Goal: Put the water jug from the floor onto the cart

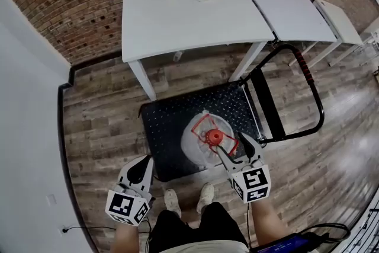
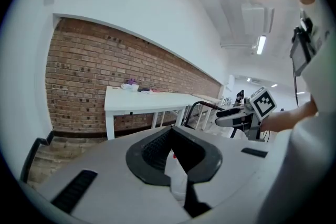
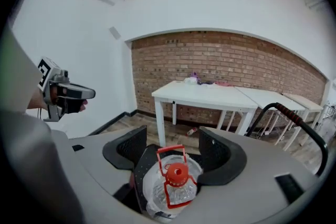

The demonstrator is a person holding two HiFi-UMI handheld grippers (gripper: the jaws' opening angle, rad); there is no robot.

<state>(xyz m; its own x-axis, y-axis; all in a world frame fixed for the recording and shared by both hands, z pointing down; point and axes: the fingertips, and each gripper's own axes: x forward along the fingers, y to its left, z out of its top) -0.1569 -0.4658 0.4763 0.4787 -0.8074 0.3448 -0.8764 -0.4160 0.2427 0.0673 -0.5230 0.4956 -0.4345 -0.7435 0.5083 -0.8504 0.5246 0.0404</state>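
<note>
- The water jug [image 1: 196, 140] stands upright on the black deck of the cart [image 1: 169, 121], right of the deck's middle and closer to its near edge.
- Its red cap [image 1: 214, 137] and red carry handle face up.
- The right gripper [image 1: 230, 143] hangs over the jug's right side with its jaws spread wide. In the right gripper view the jug [image 3: 176, 186] shows low between them, and neither pad presses on it.
- The left gripper [image 1: 144, 164] is off the deck's near left corner, over the wooden floor [image 1: 106, 127]. Its jaws are drawn together at the tips and hold nothing.
- The cart's push bar [image 1: 308, 77] rises at the deck's right edge.
- A white table [image 1: 189, 15] stands beyond the cart's far edge, against a brick wall [image 1: 71, 3].
</note>
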